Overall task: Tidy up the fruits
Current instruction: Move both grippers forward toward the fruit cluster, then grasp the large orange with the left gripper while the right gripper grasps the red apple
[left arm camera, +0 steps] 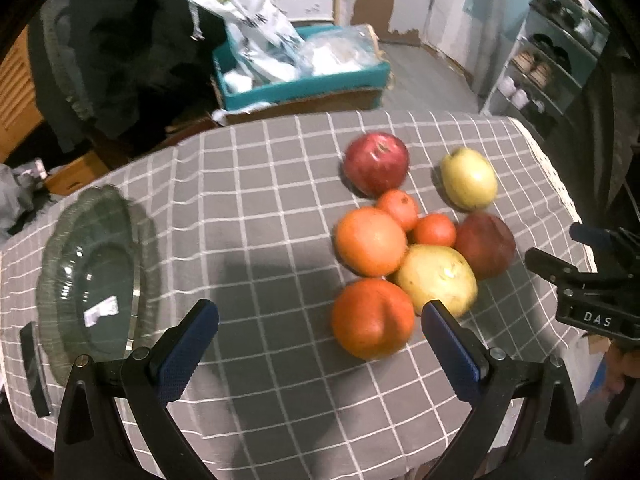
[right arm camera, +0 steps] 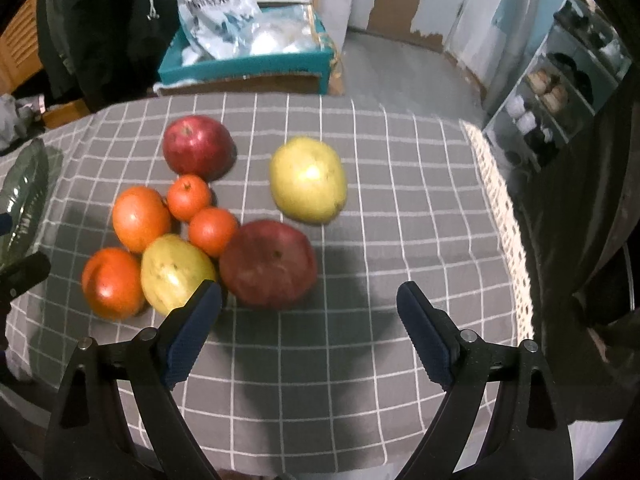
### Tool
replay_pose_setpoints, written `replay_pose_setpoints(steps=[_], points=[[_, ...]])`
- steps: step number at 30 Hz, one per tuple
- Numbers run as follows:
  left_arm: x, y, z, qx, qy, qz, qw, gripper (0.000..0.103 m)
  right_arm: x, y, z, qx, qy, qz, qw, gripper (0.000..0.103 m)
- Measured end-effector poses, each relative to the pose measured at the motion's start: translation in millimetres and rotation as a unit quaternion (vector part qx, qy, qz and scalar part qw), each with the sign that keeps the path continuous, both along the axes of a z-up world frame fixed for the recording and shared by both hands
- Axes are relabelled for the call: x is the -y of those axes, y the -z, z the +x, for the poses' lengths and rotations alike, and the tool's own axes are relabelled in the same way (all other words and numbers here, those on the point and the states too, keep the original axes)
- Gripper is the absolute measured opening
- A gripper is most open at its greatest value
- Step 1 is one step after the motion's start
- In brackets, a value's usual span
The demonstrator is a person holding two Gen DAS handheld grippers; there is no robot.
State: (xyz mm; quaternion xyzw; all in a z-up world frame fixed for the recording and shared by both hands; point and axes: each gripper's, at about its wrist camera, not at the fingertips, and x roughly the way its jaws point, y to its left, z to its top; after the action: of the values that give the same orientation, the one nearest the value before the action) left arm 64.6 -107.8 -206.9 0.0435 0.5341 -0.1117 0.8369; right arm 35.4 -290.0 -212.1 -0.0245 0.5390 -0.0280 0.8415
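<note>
Right hand-held gripper [left arm camera: 592, 280] w/ "DAS" label, beside fruits [left arm camera: 416, 236].

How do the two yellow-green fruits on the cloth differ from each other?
The far yellow fruit lies alone, touching no other fruit; the near yellow fruit is packed in the cluster, against the near red apple and the orange fruit. The far one looks smooth and evenly pale; the near one shows small marks. Both are yellow-green, similar in size, and lie on the checked cloth.
</note>
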Motion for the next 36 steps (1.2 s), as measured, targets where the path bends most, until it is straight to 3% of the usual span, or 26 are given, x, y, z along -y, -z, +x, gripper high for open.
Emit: replay_pose_setpoints(steps=[16,26,30,36], points=[[24.9,50.5,7.9,-0.072,0.027,-0.006,0.997,0.102,15.4,34.4,-0.7,-0.036,0.029,0.049,0.998,0.088],[27.3,71.2,12.3,-0.113,0.035,-0.049,0.9918,0.068,11.9,38.8,4.2,-0.038,0.022,0.049,0.998,0.088],[26.7,69.1,12.2,-0.114,0.035,-0.051,0.9916,0.067,10.3,39.0,8.8,-0.034,0.023,0.058,0.997,0.088],[16.6,64.8,15.5,-0.089,0.019,-0.02,0.9956,0.066,4.2,40.9,21.5,-0.031,0.021,0.071,0.997,0.088]])
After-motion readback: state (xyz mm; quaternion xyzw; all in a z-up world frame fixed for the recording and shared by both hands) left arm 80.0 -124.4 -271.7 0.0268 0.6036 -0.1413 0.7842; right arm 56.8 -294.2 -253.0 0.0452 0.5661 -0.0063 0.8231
